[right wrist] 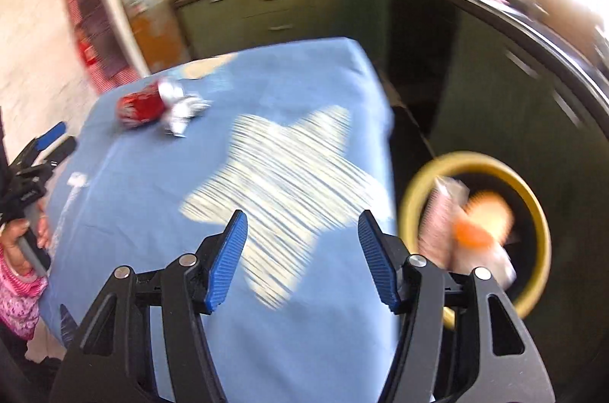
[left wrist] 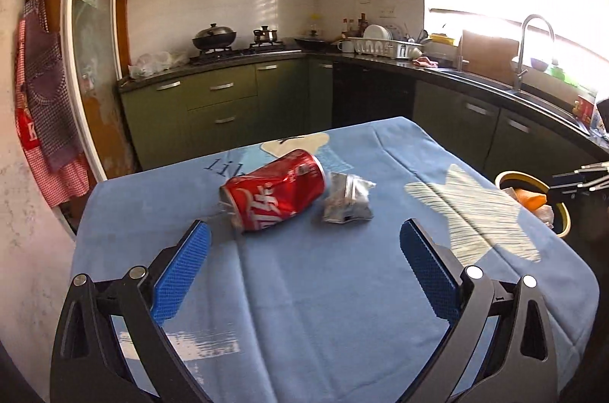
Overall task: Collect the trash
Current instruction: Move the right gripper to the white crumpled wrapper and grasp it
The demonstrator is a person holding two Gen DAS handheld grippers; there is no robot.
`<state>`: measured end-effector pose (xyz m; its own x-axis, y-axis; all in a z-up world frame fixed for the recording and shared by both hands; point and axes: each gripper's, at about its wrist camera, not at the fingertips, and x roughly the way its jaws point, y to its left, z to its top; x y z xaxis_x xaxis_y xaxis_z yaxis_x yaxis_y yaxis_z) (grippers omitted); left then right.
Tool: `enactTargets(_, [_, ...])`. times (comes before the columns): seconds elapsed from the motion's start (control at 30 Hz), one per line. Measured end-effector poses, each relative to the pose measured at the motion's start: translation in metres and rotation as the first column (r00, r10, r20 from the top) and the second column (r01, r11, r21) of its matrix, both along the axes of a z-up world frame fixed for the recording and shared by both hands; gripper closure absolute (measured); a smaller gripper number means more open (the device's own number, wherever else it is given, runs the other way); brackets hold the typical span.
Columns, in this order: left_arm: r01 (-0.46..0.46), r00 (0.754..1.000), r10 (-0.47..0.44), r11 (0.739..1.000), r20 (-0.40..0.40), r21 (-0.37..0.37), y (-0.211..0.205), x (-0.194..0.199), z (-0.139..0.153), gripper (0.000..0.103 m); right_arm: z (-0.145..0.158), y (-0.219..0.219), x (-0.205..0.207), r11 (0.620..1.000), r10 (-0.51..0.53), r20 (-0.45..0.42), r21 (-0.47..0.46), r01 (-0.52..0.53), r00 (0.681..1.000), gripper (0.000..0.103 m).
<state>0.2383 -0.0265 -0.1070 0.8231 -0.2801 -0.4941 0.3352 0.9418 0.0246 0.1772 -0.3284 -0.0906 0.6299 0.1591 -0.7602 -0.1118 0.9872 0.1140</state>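
Observation:
A crushed red cola can (left wrist: 273, 195) lies on its side on the blue tablecloth (left wrist: 323, 288), with a crumpled silver wrapper (left wrist: 347, 199) touching its right end. My left gripper (left wrist: 304, 247) is open and empty, just short of the can. My right gripper (right wrist: 302, 250) is open and empty over the cloth's right part, beside the yellow-rimmed bin (right wrist: 533, 205). The bin holds an orange piece and a pinkish wrapper (right wrist: 445, 224). The can (right wrist: 139, 106) and wrapper (right wrist: 182, 115) show blurred at far left in the right wrist view. The bin (left wrist: 563, 224) also shows in the left wrist view.
Green kitchen cabinets (left wrist: 213, 98) and a dark counter with stove, dish rack and sink (left wrist: 487, 79) run behind and to the right of the table. Aprons (left wrist: 42, 90) hang on the left wall. The left gripper (right wrist: 45, 144) and the person's hand show at the right wrist view's left edge.

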Motion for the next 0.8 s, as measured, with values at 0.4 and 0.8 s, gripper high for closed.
enactTargets(0.4, [0.02,1.0,-0.02,1.0,-0.006,-0.017,0.004,-0.002,-0.015,0.005,0.0,0.145,0.129,0.855,0.502,-0.031,-0.136,-0.501,0.864,0.025])
enactTargets(0.8, [0.012,0.999,-0.014,0.999,-0.048,-0.039,0.004,0.002,-0.02,0.005,-0.045,0.188,0.206,0.684,0.645,-0.262,-0.221,-0.695,0.718,0.022])
